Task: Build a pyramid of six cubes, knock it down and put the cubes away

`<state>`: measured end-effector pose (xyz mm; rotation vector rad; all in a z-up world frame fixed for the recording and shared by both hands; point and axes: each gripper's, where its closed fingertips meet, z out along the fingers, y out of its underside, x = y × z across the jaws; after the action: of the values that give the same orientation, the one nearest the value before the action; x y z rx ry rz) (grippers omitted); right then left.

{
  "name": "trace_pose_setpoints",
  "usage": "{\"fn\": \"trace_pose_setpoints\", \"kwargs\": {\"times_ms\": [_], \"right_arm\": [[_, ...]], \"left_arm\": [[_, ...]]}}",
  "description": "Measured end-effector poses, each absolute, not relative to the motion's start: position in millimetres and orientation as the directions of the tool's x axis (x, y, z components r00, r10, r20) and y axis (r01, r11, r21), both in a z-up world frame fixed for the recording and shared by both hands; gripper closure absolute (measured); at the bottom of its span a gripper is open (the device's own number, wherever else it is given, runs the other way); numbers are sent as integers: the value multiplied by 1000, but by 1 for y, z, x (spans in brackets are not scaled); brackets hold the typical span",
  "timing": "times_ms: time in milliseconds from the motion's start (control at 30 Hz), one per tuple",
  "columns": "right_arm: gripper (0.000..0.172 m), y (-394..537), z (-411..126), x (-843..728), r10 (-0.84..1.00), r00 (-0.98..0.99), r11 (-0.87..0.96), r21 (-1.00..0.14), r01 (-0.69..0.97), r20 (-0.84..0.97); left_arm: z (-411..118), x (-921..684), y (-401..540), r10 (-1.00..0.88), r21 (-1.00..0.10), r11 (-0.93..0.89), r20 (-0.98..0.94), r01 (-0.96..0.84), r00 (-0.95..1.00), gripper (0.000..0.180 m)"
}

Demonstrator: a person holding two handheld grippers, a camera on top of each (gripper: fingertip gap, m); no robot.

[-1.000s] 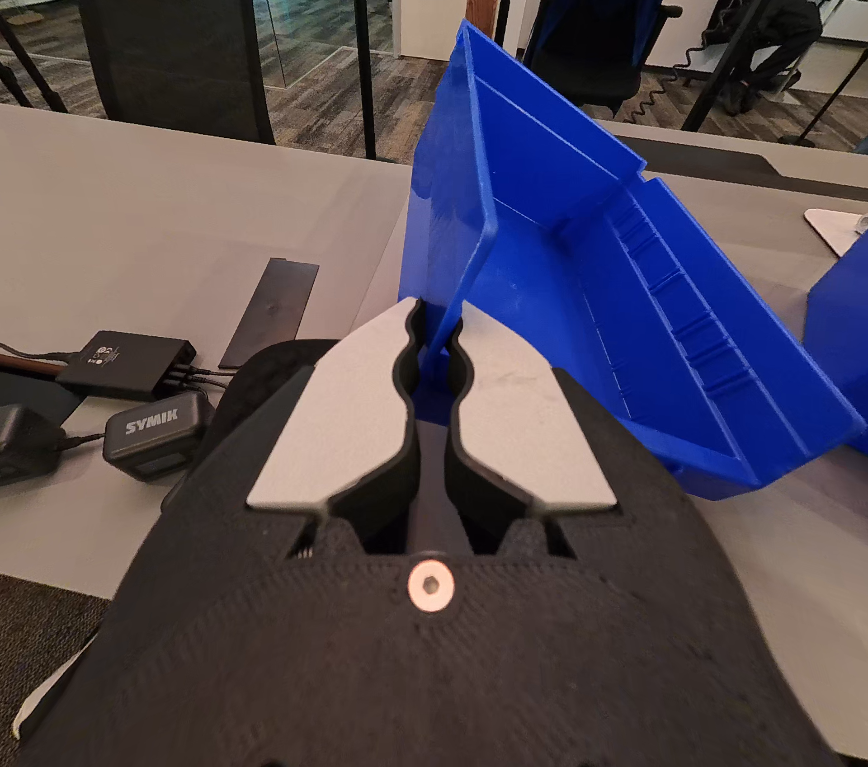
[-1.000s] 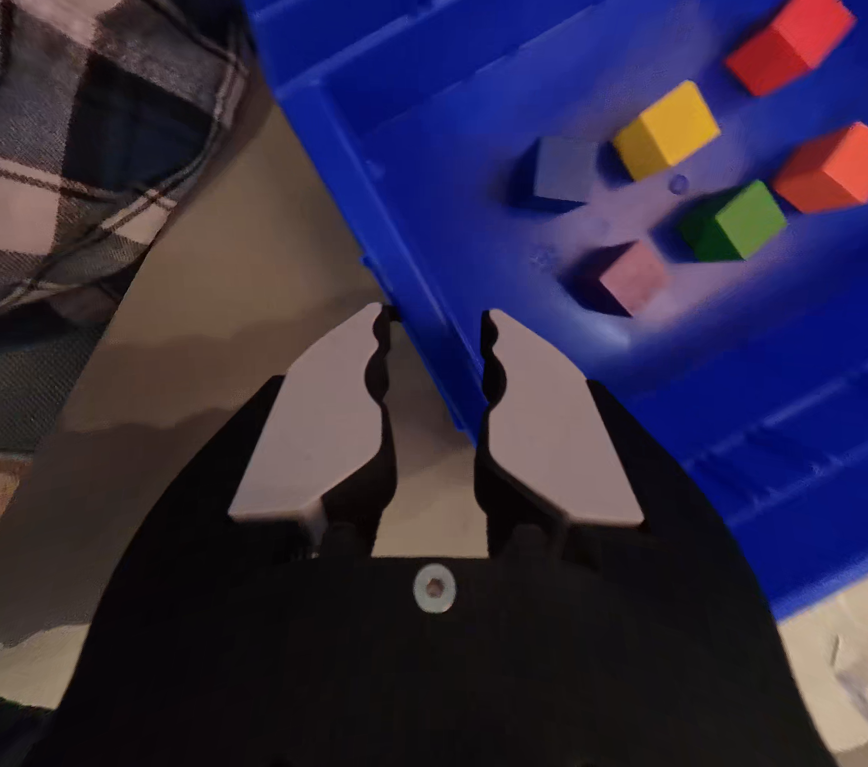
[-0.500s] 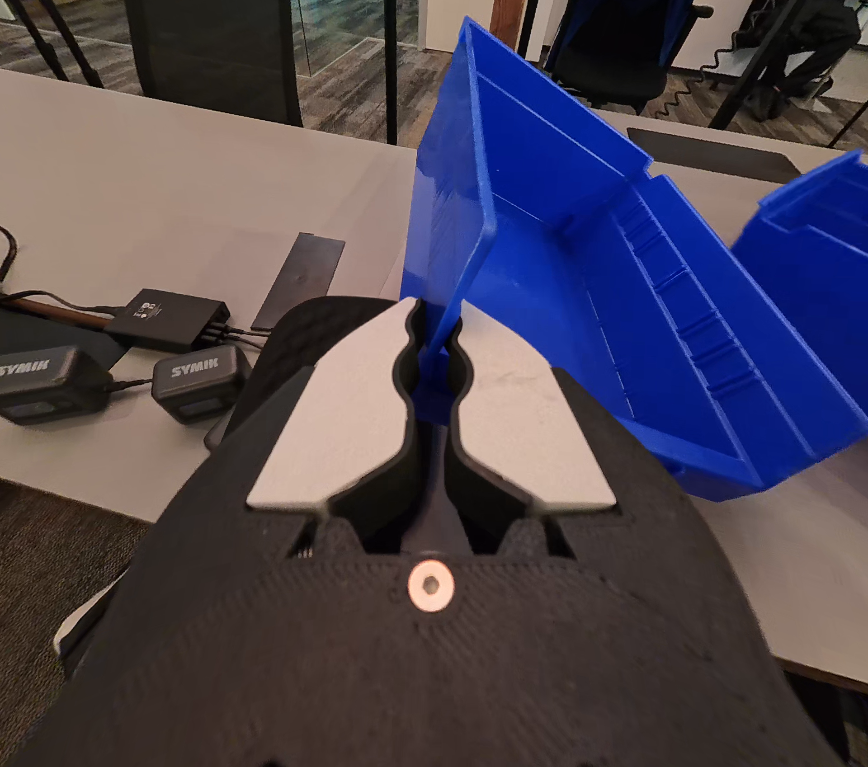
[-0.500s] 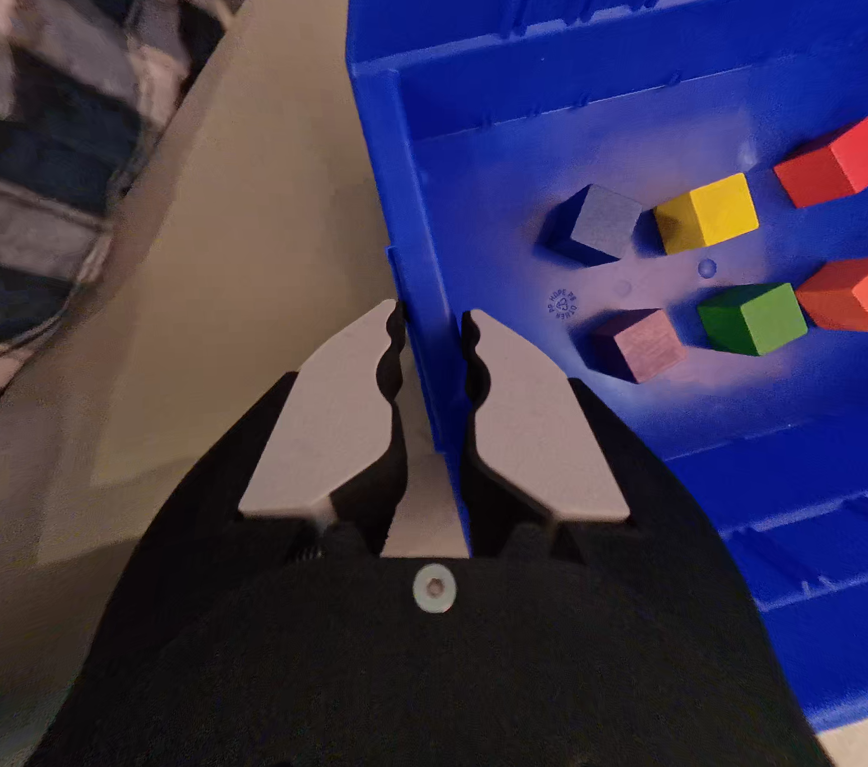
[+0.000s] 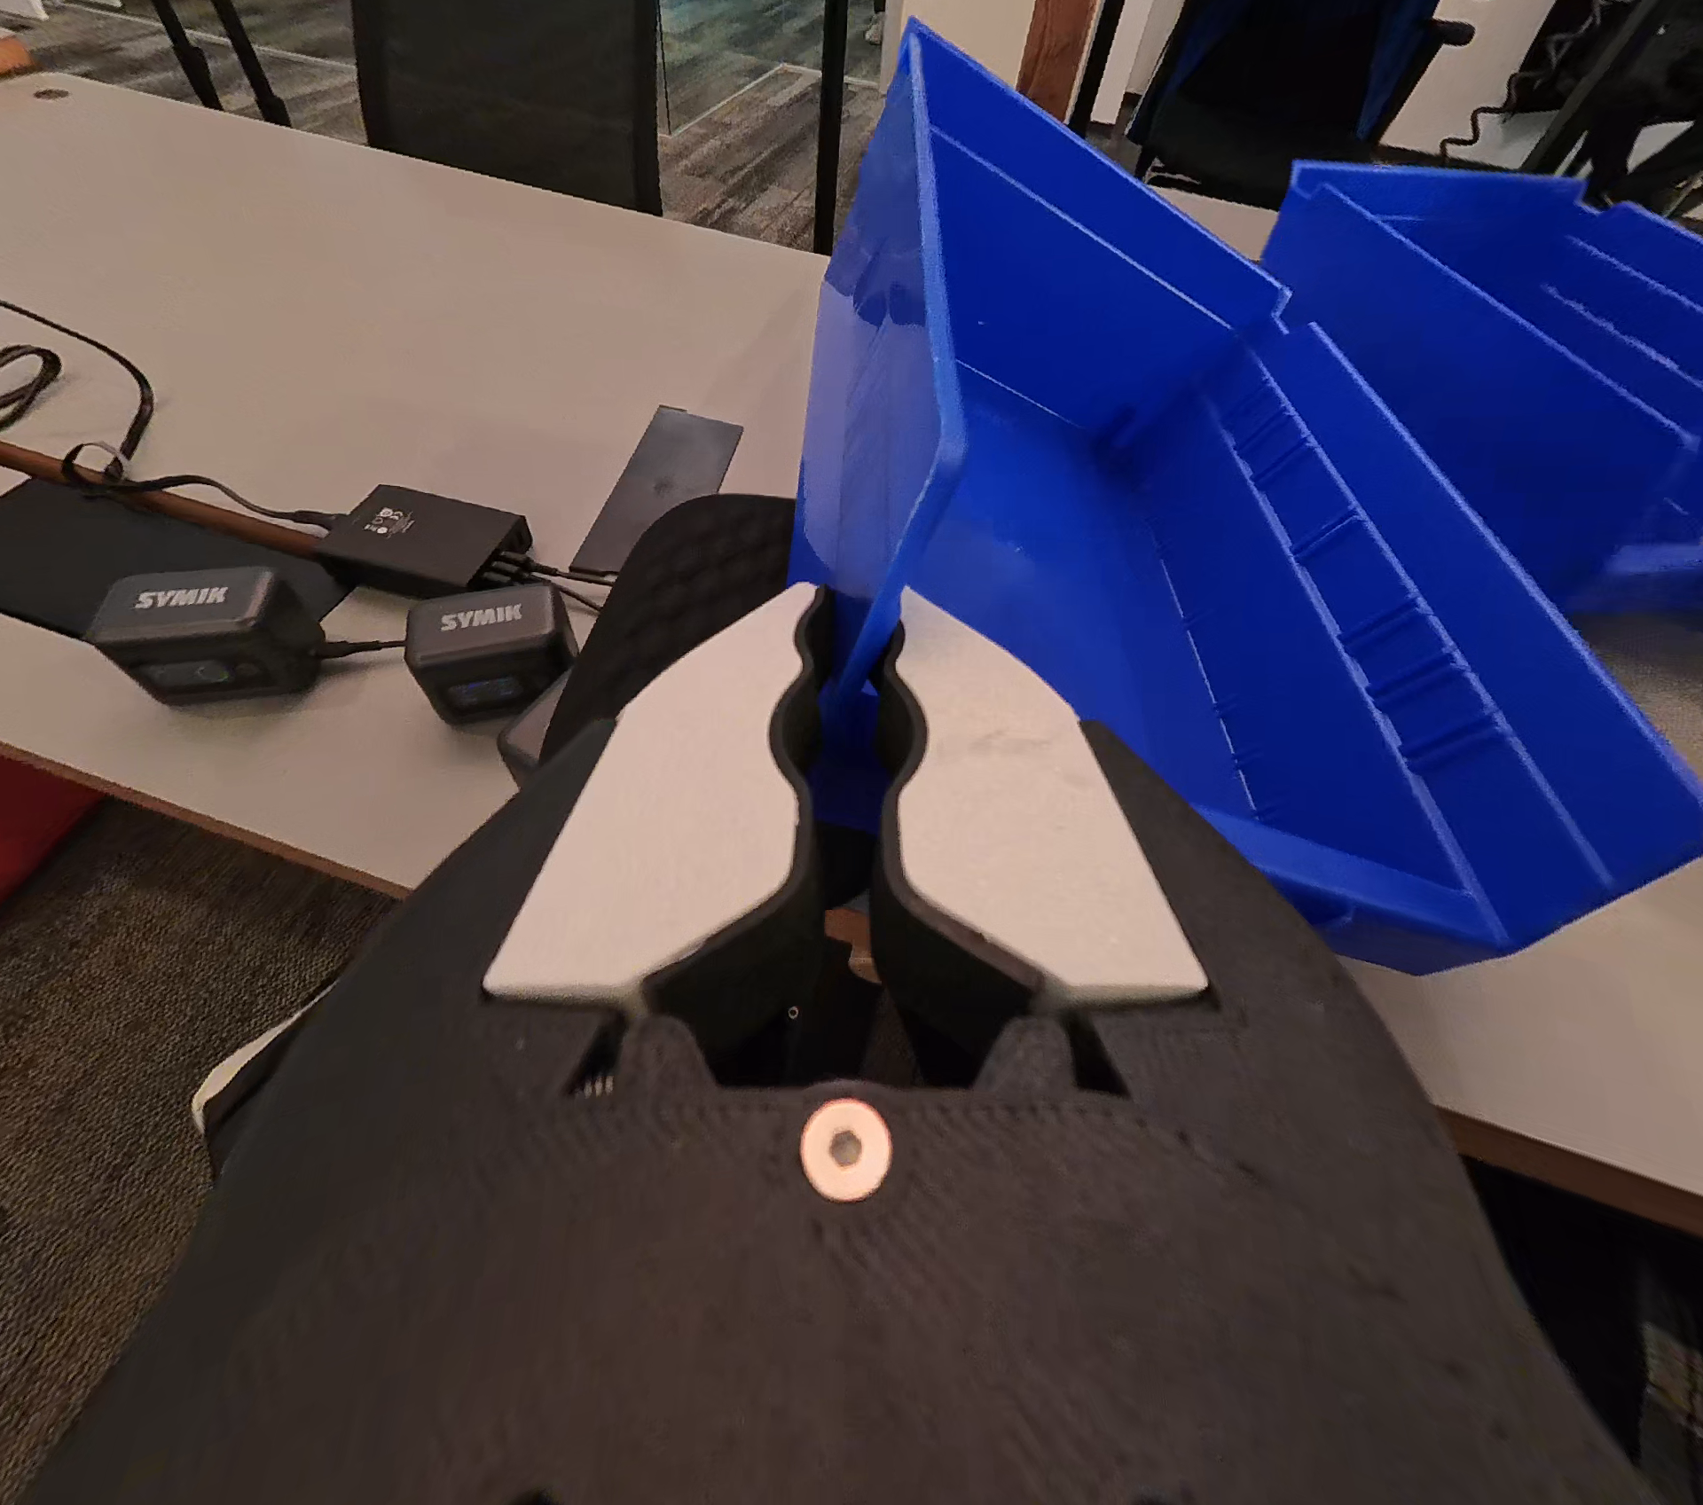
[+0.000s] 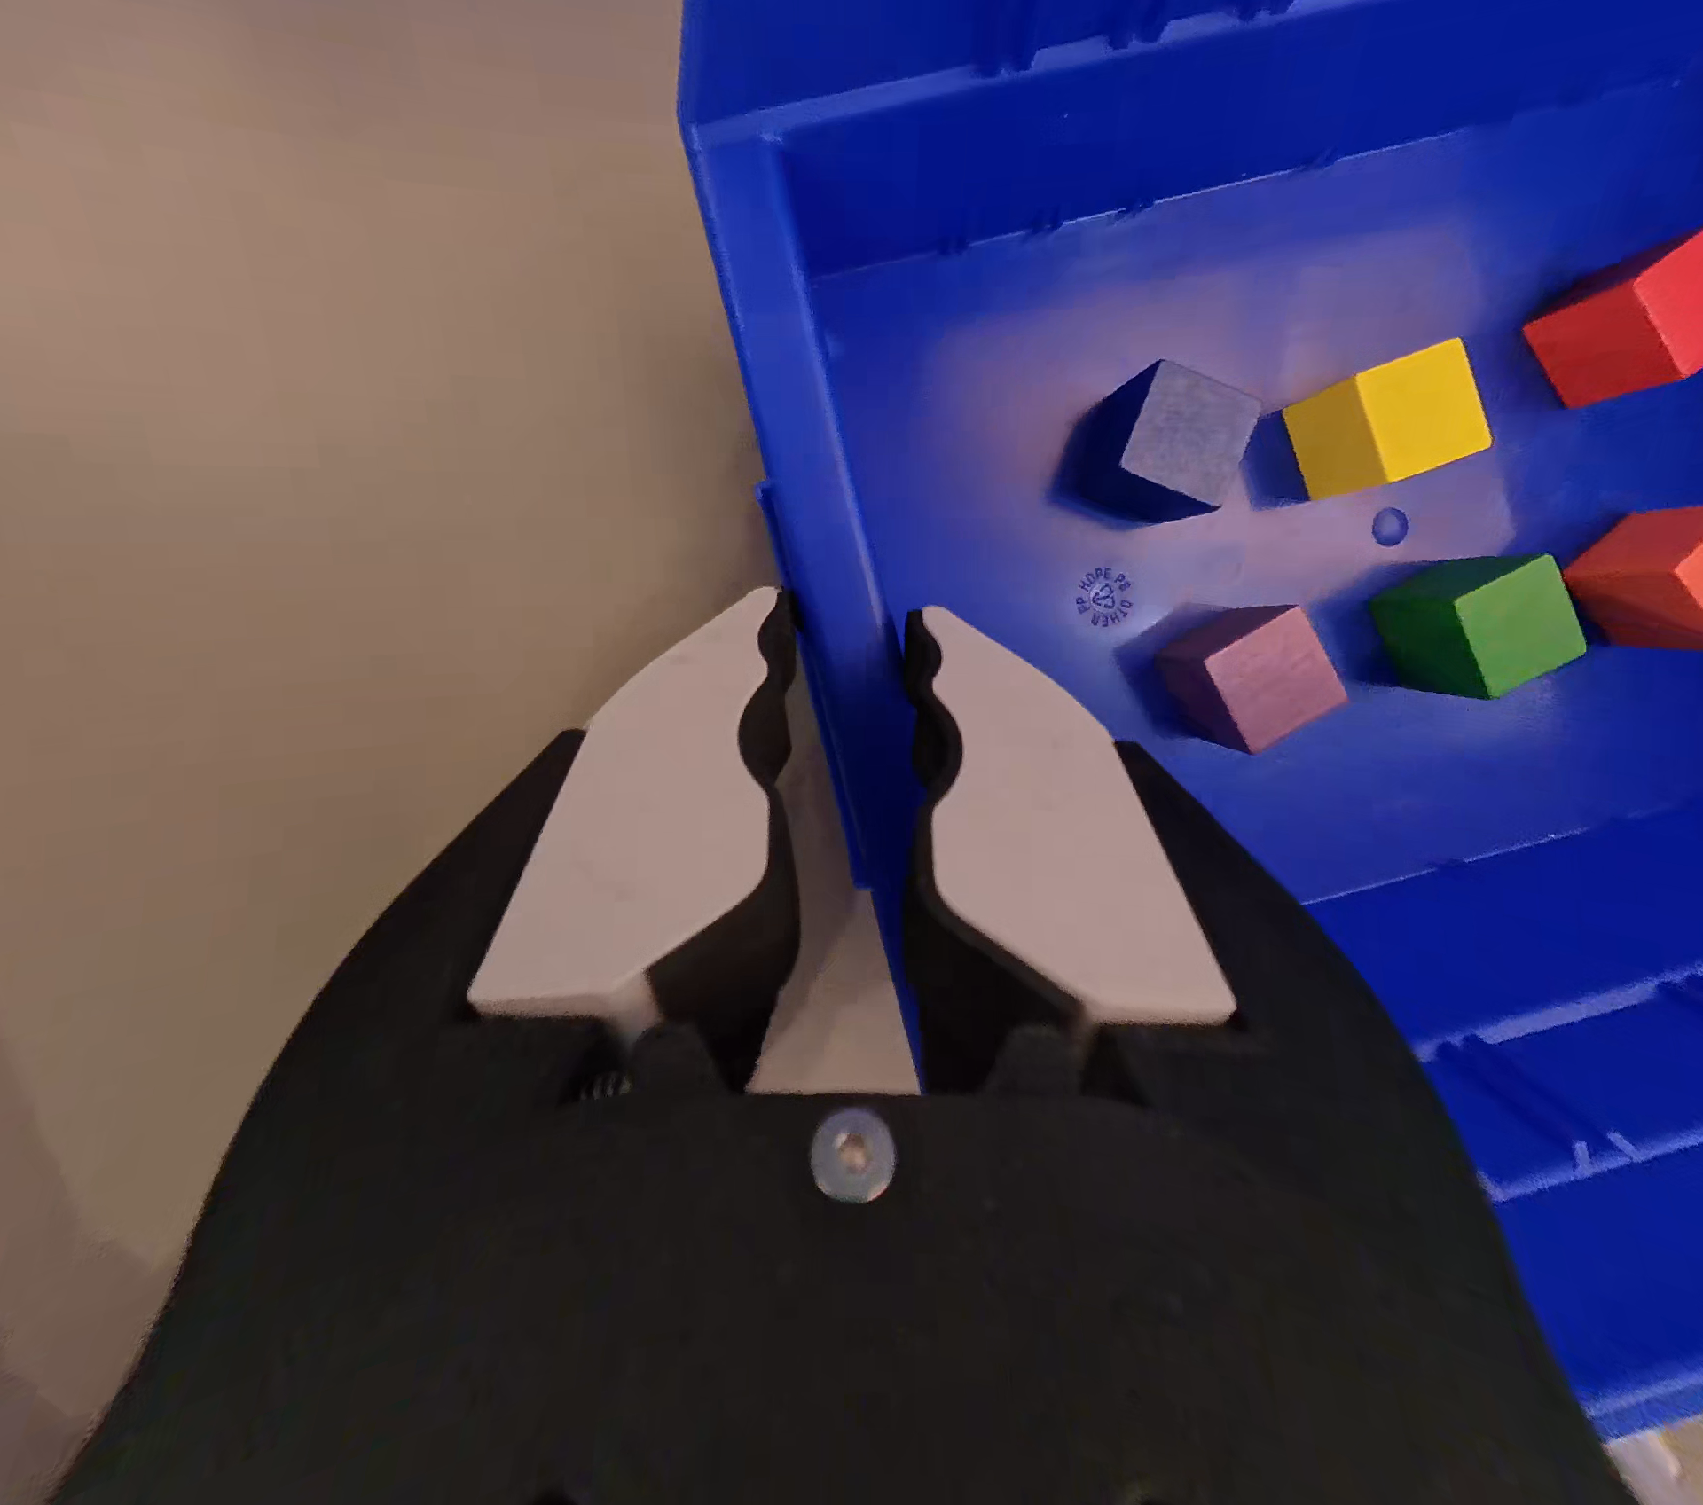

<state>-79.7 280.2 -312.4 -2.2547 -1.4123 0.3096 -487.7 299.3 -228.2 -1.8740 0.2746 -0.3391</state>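
The empty blue plastic bin (image 5: pixel 1198 539) hangs tilted over the grey tabletop (image 5: pixel 369 318), the left gripper (image 5: pixel 852 631) clamped on its thin rim; it could twist loose. The second blue plastic bin (image 6: pixel 1014 217) has the right gripper (image 6: pixel 843 622) shut on its wall; tipped carelessly, the six small painted wooden cubes (image 6: pixel 1382 420) inside would likely slide and spill

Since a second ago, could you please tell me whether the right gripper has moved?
Yes. The right gripper slid along the blue bin wall, and its fingers closed onto it.
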Motion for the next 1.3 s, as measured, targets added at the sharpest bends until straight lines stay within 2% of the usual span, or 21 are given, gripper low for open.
{"fn": "trace_pose_setpoints", "kwargs": {"times_ms": [267, 567, 633, 667, 700, 800, 1033, 1300], "right_arm": [[148, 379, -313, -112, 760, 648, -541, -495, 680, 59], [148, 450, -313, -132, 639, 766, -639, -504, 581, 72], [139, 453, -308, -137, 637, 767, -623, -533, 573, 79], [123, 453, -300, -139, 633, 767, -600, -564, 568, 99], [116, 448, -291, -141, 639, 759, -569, -588, 575, 124], [116, 416, -261, -145, 684, 714, -482, -643, 594, 147], [139, 303, -218, -104, 760, 643, -395, -716, 576, 98], [150, 185, -225, -28, 726, 686, -450, -725, 521, 43]], "left_arm": [[-235, -503, 283, -345, -943, -332, 109, -12, 932, 173], [-236, -507, 274, -364, -944, -331, 116, -12, 924, 174], [-235, -506, 272, -371, -944, -330, 117, -13, 921, 173], [-235, -505, 271, -377, -944, -328, 115, -17, 919, 173], [-234, -505, 270, -384, -945, -327, 111, -22, 916, 173], [-233, -502, 265, -414, -944, -329, 115, -30, 903, 173], [-239, -467, 255, -578, -932, -348, 130, -99, 805, 175], [-240, -382, 233, -811, -923, -276, 73, -269, 581, 176]]}}
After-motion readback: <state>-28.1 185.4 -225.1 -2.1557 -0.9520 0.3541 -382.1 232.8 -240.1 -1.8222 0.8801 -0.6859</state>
